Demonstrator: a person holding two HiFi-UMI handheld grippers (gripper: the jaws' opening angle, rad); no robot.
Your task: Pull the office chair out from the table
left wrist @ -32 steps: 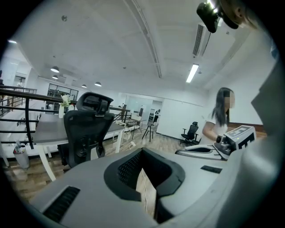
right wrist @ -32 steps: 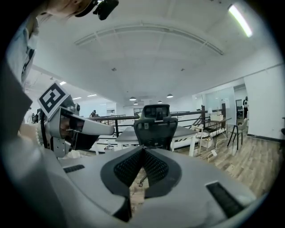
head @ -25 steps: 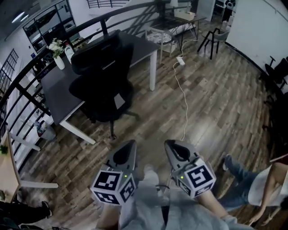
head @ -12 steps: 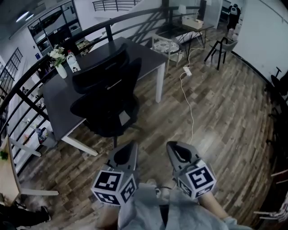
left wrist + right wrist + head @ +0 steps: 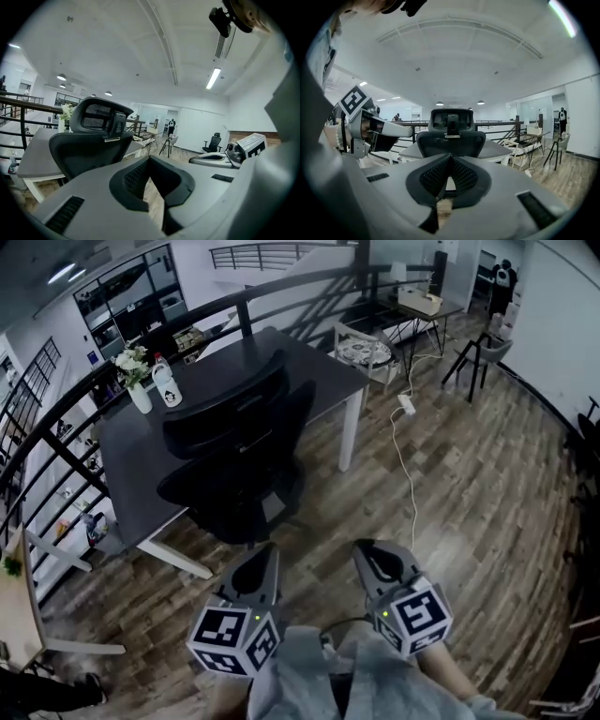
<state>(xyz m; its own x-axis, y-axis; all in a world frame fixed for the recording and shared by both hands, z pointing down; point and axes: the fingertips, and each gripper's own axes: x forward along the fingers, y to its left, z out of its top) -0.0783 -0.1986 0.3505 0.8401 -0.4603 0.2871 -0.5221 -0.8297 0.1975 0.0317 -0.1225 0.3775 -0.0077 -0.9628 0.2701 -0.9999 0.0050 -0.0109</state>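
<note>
Most of the head view is plank floor (image 5: 469,493), with a dark railing (image 5: 56,446) curving round its left and far side. One dark desk (image 5: 127,465) on white legs stands against that railing. One black chair (image 5: 234,442) is pushed in at the desk's near long side, its backrest and headrest turned toward the person and its seat right at the desk edge. Both tools are held low and side by side in front of the person, pointing at the chair and well short of it. The left tool (image 5: 261,559) has its jaws closed together with nothing between them. The right tool (image 5: 370,554) is closed and empty as well, and its own view has the backrest straight ahead. A white cable (image 5: 405,465) trails across the floor to the right of the desk. A vase of flowers (image 5: 139,395) and a bottle (image 5: 167,390) stand just beside each other at the desk's far left end.
</note>
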